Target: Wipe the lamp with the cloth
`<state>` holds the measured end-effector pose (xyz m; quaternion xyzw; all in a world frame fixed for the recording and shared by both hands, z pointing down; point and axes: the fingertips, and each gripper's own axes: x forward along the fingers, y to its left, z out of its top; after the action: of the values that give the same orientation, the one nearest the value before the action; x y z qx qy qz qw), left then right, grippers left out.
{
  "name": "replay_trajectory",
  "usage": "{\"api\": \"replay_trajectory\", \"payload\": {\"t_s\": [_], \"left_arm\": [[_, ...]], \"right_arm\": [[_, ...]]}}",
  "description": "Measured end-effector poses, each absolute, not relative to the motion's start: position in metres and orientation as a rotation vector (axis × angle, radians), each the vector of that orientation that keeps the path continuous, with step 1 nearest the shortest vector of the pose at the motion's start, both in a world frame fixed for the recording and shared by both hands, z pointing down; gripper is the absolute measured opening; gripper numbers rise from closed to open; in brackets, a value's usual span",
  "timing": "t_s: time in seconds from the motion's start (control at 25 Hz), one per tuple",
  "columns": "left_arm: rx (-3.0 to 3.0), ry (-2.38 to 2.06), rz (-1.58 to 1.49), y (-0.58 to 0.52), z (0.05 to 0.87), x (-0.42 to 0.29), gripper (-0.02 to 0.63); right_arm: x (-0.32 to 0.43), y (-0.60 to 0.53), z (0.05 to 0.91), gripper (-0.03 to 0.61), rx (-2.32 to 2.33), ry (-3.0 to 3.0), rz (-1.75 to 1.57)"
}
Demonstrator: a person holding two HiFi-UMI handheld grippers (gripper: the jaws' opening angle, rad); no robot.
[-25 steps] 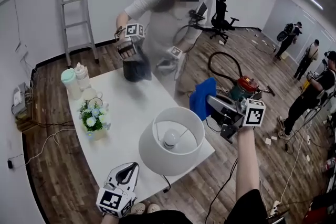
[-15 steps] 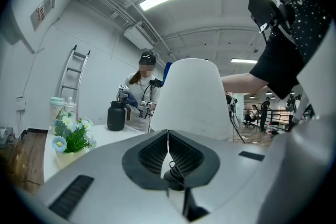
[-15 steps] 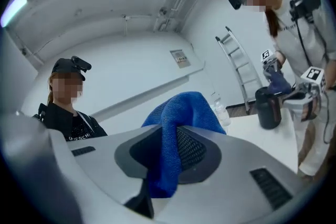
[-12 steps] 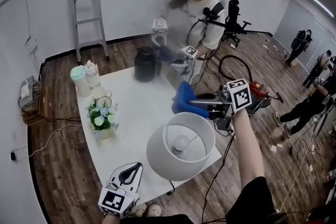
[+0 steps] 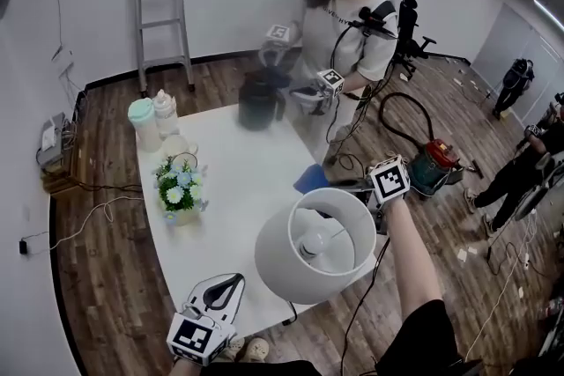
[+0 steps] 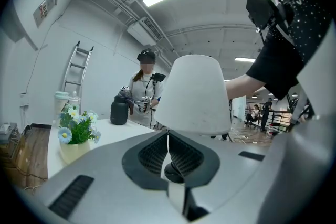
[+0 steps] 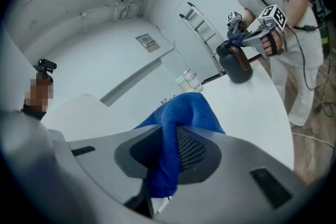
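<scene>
The white lamp [image 5: 315,246] stands at the near right corner of the white table [image 5: 238,180], its bulb showing inside the shade. My right gripper [image 5: 328,186] is shut on the blue cloth [image 5: 310,179], which sits just beyond the shade's far rim. In the right gripper view the blue cloth [image 7: 181,113] bunches between the jaws of the right gripper [image 7: 169,150]. My left gripper [image 5: 227,282] hovers at the table's front edge, left of the lamp's base. In the left gripper view the left gripper [image 6: 168,136] is shut on nothing, and the lamp shade [image 6: 194,94] rises just ahead.
A flower pot [image 5: 179,194] and two bottles [image 5: 152,121] stand on the table's left side. Across the table another person [image 5: 348,22] holds a black jug [image 5: 261,99] with grippers. A ladder [image 5: 163,4], cables and a vacuum [image 5: 432,167] are on the floor.
My right gripper has carried the cloth left and down to the shade's far rim. The person opposite shifted the black jug. My left gripper stayed put.
</scene>
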<state>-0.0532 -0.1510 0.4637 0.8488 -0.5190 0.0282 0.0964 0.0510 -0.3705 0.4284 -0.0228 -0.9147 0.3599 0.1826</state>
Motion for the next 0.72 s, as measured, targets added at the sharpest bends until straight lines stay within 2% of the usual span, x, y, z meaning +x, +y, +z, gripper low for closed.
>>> {"api": "replay_trajectory", "payload": {"t_s": [0.12,0.24,0.48,0.72], "left_arm": [[2.52,-1.531,0.082,-0.153,0.464,-0.053,0.012],[2.526,-1.531,0.069,-0.155,0.462,-0.054,0.012],[2.537,-1.539,0.028,-0.157,0.455,-0.055,0.012],[2.509,-1.573,0.024,-0.151,0.452,-0.068,0.011]], "right_arm": [[0.053,-0.38,0.416,0.075,-0.02,-2.593,0.916],[0.046,-0.385,0.362,0.075,-0.056,-2.655,0.753],[-0.007,-0.331,0.254,0.075,-0.411,-2.579,0.351],[-0.056,-0.276,0.299,0.075,-0.654,-2.184,0.272]]}}
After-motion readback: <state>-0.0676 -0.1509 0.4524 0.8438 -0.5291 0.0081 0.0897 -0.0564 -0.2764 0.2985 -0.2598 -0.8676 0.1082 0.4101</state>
